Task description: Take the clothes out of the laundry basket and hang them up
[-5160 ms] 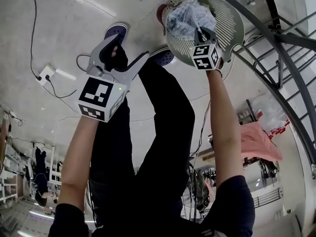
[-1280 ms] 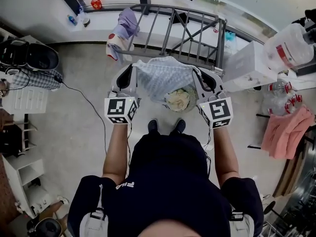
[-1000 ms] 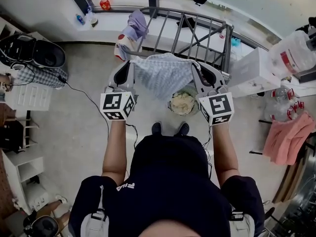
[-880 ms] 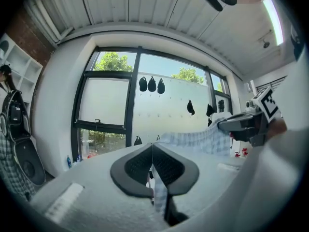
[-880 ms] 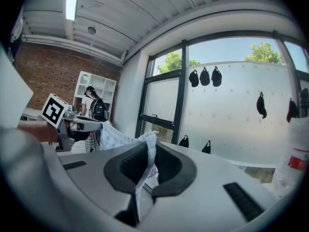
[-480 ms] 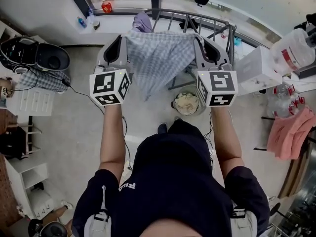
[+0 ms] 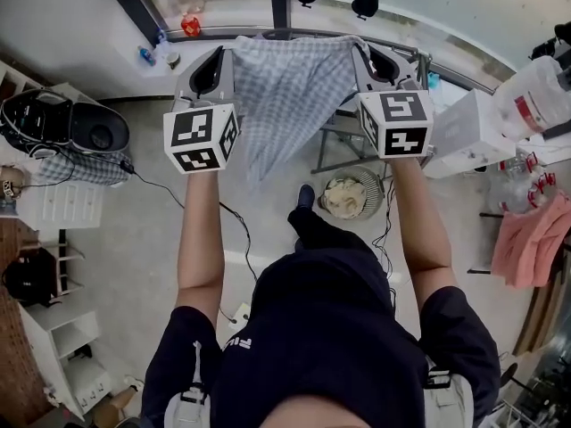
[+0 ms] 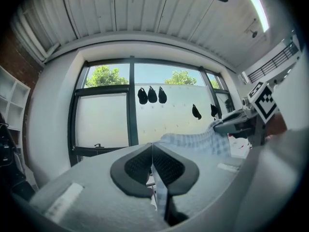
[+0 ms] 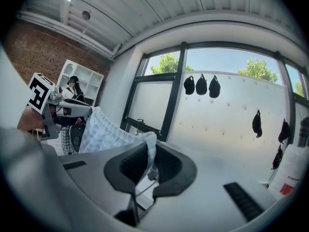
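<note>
A blue-and-white checked cloth (image 7: pixel 285 96) hangs stretched between my two grippers, its top edge level and its lower part drooping to a point. My left gripper (image 7: pixel 219 56) is shut on the cloth's left corner, my right gripper (image 7: pixel 364 52) on its right corner. The cloth is at the height of the grey drying rack's top rail (image 7: pixel 406 53). In the left gripper view the cloth (image 8: pixel 193 141) runs from the pinched jaws toward the other gripper. The right gripper view has the cloth (image 9: pixel 104 132) pinched too. The round laundry basket (image 7: pixel 373 190) stands on the floor below, with a pale garment inside.
A pink garment (image 7: pixel 526 239) hangs at the right, next to a white box (image 7: pixel 468 132). A black round appliance (image 7: pixel 71 123) and a checked cloth lie at the left. Cables (image 7: pixel 178 203) cross the floor. Bottles (image 7: pixel 189 25) stand on the window sill.
Both grippers have risen and moved away from the body with the checked cloth stretched between them, from just above the basket up to the rack's top rail. Earlier, the right gripper was in the basket.
</note>
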Available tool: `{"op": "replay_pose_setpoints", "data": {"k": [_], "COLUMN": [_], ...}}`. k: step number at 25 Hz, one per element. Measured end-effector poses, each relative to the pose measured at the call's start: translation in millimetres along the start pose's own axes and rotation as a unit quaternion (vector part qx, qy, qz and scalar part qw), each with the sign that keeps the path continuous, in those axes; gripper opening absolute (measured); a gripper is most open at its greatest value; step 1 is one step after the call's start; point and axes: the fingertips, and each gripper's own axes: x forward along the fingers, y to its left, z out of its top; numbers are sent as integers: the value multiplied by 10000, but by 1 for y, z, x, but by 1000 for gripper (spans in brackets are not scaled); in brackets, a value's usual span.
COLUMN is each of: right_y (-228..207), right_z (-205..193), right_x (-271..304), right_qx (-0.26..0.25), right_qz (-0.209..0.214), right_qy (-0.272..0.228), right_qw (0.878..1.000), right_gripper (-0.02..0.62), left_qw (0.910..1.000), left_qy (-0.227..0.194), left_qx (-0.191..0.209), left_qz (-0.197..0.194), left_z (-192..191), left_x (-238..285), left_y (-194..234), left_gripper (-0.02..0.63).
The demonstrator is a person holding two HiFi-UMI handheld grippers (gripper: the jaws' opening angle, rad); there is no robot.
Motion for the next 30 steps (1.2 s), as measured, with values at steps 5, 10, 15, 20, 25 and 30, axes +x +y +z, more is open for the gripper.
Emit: {"op": "replay_pose_setpoints", "data": {"k": [5, 10, 15, 20, 25, 30], "right_y": [-30, -66, -101, -127, -140, -153], "right_z": [-23, -37, -35, -32, -44, -69], "right_x": [59, 125, 181, 230, 277, 329], "right_qx": [101, 319, 237, 188, 266, 314], "right_qz": [-82, -178, -298, -383, -459, -593], "right_qy": [168, 316, 357, 472, 673, 1056], "right_qw": [9998, 9988, 9986, 9980, 9963, 9921], "right_gripper": [29, 29, 29, 29, 29, 29], "left_qw": [9995, 9982, 9974, 9961, 9929, 9856], "left_qy": [292, 490, 538, 690, 925, 1241], "left_qx": [-5, -102, -174, -71, -235, -555], "left_qz": [-152, -320, -445, -543, -711, -1005], "left_z": [-30, -49, -46, -49, -72, -113], "left_x": [64, 136, 203, 257, 310, 374], "left_y": [8, 19, 31, 45, 65, 81], "left_gripper": [25, 25, 25, 25, 25, 25]}}
